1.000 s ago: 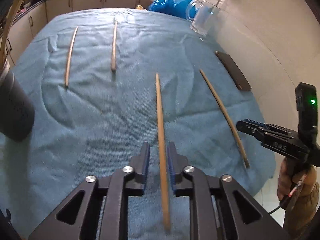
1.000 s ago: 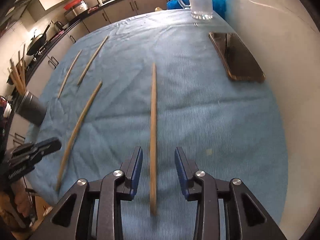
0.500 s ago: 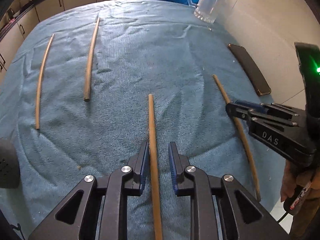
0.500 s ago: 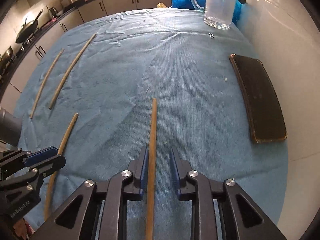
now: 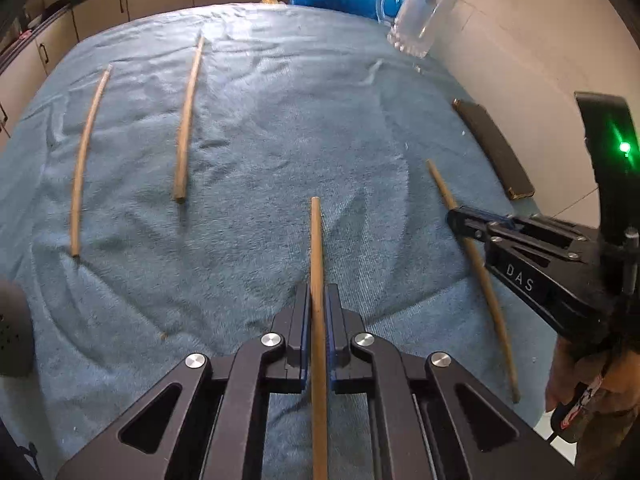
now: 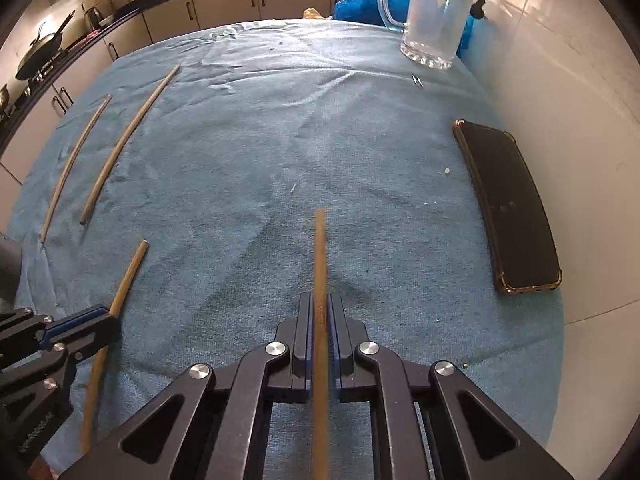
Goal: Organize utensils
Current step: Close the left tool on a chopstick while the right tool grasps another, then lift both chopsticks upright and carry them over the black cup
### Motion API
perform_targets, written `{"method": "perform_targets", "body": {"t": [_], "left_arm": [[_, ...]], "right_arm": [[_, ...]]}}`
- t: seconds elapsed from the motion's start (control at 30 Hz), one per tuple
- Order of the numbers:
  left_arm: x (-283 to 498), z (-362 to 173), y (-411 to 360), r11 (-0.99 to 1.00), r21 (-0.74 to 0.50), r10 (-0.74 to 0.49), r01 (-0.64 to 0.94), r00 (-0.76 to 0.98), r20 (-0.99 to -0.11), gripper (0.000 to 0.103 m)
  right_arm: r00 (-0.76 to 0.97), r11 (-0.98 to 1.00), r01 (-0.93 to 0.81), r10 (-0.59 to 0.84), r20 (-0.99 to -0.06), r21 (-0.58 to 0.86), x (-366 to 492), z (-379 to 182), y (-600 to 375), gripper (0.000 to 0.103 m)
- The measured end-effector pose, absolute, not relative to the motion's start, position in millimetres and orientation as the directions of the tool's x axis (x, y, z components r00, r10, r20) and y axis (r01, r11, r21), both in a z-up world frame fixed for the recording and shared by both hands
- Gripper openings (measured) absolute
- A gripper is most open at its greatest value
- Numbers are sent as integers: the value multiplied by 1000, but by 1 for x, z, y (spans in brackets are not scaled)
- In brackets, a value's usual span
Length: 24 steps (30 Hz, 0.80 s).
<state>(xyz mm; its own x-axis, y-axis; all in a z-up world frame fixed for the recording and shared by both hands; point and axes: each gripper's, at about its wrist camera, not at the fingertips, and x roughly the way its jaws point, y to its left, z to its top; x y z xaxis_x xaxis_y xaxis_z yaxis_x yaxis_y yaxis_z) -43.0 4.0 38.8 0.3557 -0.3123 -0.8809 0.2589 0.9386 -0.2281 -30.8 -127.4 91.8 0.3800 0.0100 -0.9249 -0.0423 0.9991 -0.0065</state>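
Wood: four chopsticks lie on the blue towel (image 5: 280, 128) that covers the table; two are now in the tongs.
Left tongs (image 5: 317, 312): clamped on the nearer chopstick (image 5: 317, 248), its shaft running lengthwise between the blue pads, most likely so it lifts without rolling.
Right tongs (image 6: 320, 316): pinched tight on the other near chopstick (image 6: 320, 256), gripped the same way along its length.
Both sticks: apparently not yet lifted off the towel, each held partway along, with the far tip pointing away.
Remaining chopsticks: a far-left one (image 5: 84, 156) and its neighbour (image 5: 186, 120) rest untouched, well apart from both tongs.
Likely aim: gathering the sticks into the dark holder (image 5: 14, 332), only partly visible at the left edge.
Surroundings: a glass mug (image 6: 434, 16) at the far edge, a dark phone (image 6: 508, 208) beside the wall.
Obstacles: nothing lies between the tongs and the holder except the two loose sticks.
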Motion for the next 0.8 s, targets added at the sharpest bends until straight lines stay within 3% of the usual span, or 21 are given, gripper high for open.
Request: {"method": "perform_targets", "body": {"t": [0.2, 0.8], "left_arm": [[-83, 79, 30, 920, -268, -378, 287, 462, -802, 6], [-187, 162, 123, 889, -368, -444, 273, 709, -547, 6]], "right_arm": [[487, 986, -34, 160, -859, 165, -56, 118, -136, 7], [717, 939, -214, 339, -609, 271, -146, 207, -71, 7]]}}
